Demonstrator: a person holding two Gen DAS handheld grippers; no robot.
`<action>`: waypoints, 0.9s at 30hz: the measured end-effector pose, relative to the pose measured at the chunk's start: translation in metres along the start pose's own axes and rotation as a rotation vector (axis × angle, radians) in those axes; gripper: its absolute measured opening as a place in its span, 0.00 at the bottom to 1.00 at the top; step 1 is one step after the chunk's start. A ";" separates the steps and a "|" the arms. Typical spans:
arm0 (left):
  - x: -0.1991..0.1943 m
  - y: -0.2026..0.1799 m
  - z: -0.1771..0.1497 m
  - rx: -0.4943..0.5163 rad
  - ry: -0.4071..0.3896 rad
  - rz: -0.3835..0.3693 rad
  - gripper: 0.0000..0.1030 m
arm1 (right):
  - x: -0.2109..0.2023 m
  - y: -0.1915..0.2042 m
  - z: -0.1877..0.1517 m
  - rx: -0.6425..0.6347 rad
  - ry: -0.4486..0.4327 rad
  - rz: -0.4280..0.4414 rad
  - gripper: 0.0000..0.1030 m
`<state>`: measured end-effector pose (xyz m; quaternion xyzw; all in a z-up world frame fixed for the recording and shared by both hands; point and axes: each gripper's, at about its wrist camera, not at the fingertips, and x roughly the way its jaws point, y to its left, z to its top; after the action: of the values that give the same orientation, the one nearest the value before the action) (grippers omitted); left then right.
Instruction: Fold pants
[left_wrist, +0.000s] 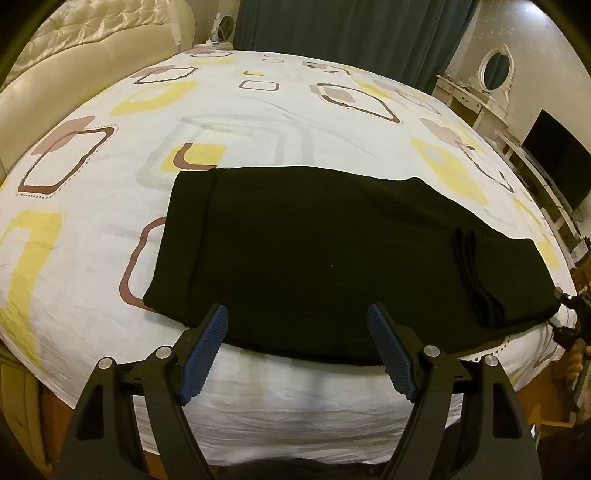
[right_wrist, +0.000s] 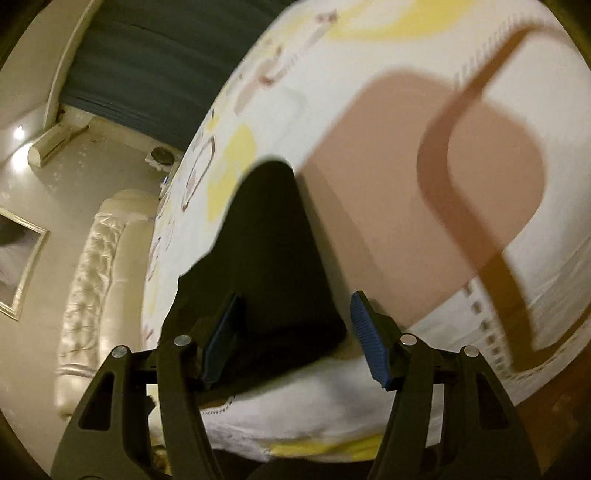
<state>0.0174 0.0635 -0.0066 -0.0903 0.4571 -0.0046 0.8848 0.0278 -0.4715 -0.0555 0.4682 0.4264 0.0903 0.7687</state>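
Black pants (left_wrist: 314, 251) lie folded in a wide band across the bed sheet (left_wrist: 240, 110), close to its front edge; stacked folded layers (left_wrist: 476, 273) show at their right end. My left gripper (left_wrist: 297, 310) hovers open over the pants' near edge, with nothing pressed between its blue pads (left_wrist: 207, 350). The right wrist view is blurred and tilted. There the end of the pants (right_wrist: 273, 251) reaches in between the jaws of my right gripper (right_wrist: 294, 295). Its jaws stand apart, and the right pad (right_wrist: 369, 339) is clear of the cloth.
The sheet is white with yellow and brown squares and hangs over the front bed edge (left_wrist: 295, 406). A cream tufted headboard (left_wrist: 74, 48) stands at the left and a teal curtain (left_wrist: 351, 29) behind. A white dresser with an oval mirror (left_wrist: 495, 70) and a dark screen (left_wrist: 557, 155) stand at the right.
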 end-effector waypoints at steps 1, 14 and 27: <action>0.000 0.000 0.000 0.000 0.000 -0.001 0.75 | 0.003 -0.001 0.000 -0.003 -0.002 0.001 0.50; 0.001 -0.001 -0.001 0.001 0.003 -0.005 0.75 | 0.006 -0.022 -0.006 -0.012 0.017 0.033 0.25; 0.001 0.003 0.000 -0.019 0.008 -0.022 0.75 | 0.021 0.000 0.076 -0.093 0.086 0.052 0.55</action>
<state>0.0175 0.0668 -0.0076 -0.1035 0.4596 -0.0101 0.8820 0.0972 -0.5091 -0.0530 0.4384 0.4418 0.1500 0.7681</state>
